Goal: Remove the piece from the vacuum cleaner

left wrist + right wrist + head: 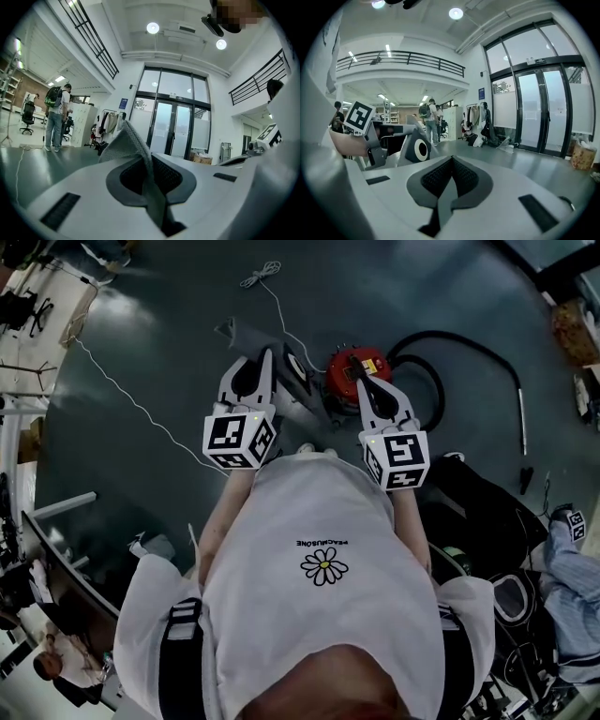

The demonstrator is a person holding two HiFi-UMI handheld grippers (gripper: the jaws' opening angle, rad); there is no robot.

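Plainly off the machine, the grey piece [125,140] has a finely dotted, mesh-like surface. It is thin and folded, and in the left gripper view it rises to a blunt peak. In the right gripper view the same grey piece [417,148] shows as a wedge-shaped face with a white ring round a dark centre. From the head view it is a small dark grey shape [297,367] held above the dark green floor [141,352].

The left tongs [152,187] are closed down narrow on the piece. Its lower edge runs down between the two dark pads, and the rest stands up out of them, leaning to the left. In the head view the left tongs [272,357] point away from the person, and the piece sits at their tip, on the side towards the other gripper.

The right tongs [451,172] have their pads pressed together with nothing between them. They are apart from the piece, which lies off to their left in the right gripper view. In the head view the right tongs [361,382] overlap the round red vacuum cleaner [354,367], which stands on the floor just right of the piece. The vacuum cleaner's black hose [441,338] curls away to the right. The piece hangs between the two grippers, nearer the left one, and clear of the vacuum cleaner's body.
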